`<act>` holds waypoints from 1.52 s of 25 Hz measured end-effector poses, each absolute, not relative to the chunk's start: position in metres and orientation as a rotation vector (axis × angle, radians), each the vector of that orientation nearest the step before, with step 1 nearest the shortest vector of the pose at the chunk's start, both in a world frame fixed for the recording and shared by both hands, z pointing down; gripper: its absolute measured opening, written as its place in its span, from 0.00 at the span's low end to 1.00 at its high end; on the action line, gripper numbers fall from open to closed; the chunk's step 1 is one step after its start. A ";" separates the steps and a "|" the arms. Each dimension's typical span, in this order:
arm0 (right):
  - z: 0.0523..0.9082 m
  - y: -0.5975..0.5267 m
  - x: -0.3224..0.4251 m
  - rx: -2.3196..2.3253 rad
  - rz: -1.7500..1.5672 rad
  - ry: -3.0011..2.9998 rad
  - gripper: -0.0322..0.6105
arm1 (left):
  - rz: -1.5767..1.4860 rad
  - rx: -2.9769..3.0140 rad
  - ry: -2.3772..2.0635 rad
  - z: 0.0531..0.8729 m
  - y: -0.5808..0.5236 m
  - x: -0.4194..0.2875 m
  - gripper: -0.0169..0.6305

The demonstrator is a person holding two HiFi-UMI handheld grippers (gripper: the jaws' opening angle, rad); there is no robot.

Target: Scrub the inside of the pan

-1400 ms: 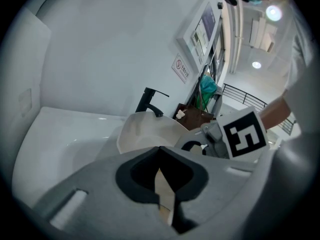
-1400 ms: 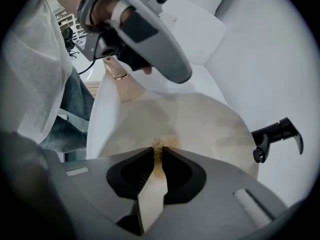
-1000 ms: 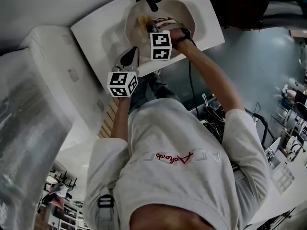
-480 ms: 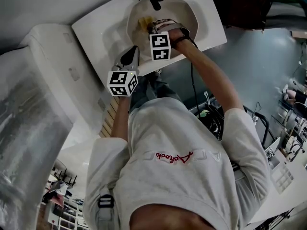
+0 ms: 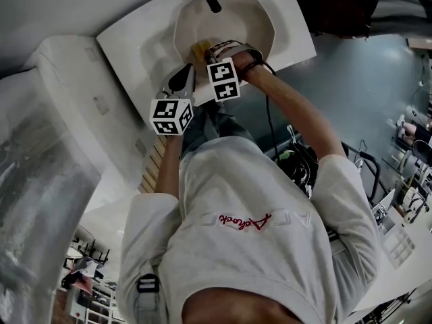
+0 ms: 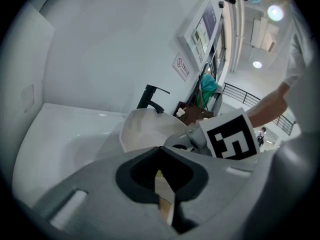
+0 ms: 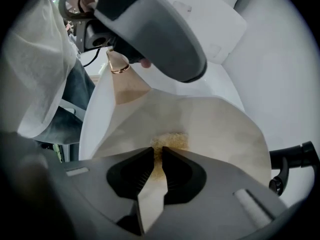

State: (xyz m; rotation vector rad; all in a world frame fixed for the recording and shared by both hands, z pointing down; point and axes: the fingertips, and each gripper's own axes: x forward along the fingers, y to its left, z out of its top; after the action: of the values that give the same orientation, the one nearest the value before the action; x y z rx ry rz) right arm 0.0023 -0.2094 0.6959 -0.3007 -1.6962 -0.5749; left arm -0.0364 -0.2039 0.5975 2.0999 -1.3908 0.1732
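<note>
Right gripper pinches narrow on yellow sponge against the pan interior, left gripper clamps pan handle at 11 o'clock, faucet at 4 o'clock.

The right gripper partly hides the yellow scrubber it clamps

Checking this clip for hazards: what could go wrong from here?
The right gripper pinches the sponge only at its near edge, so scrubbing could pull it free. The left gripper holds the pan by its thin handle alone, so pressure may twist it.
</note>
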 end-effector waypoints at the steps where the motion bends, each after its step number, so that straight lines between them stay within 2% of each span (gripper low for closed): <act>1: 0.696 -0.206 0.004 -0.312 -0.570 -1.693 0.14 | 0.173 2.102 -1.389 0.597 -0.204 -0.035 0.03; 17: 0.684 -0.192 0.023 -0.306 -0.597 -1.679 0.14 | 0.173 2.132 -1.363 0.592 -0.204 -0.024 0.03; 38: 0.659 -0.342 0.049 0.050 -0.642 -1.602 0.14 | 0.181 2.118 -1.360 0.596 -0.203 -0.025 0.03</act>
State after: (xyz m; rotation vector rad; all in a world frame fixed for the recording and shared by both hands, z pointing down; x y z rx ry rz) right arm 0.0486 -0.3420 0.6588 0.0498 -1.6021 -0.6416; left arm -0.0248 -0.2033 0.5961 2.1184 -1.3601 0.1812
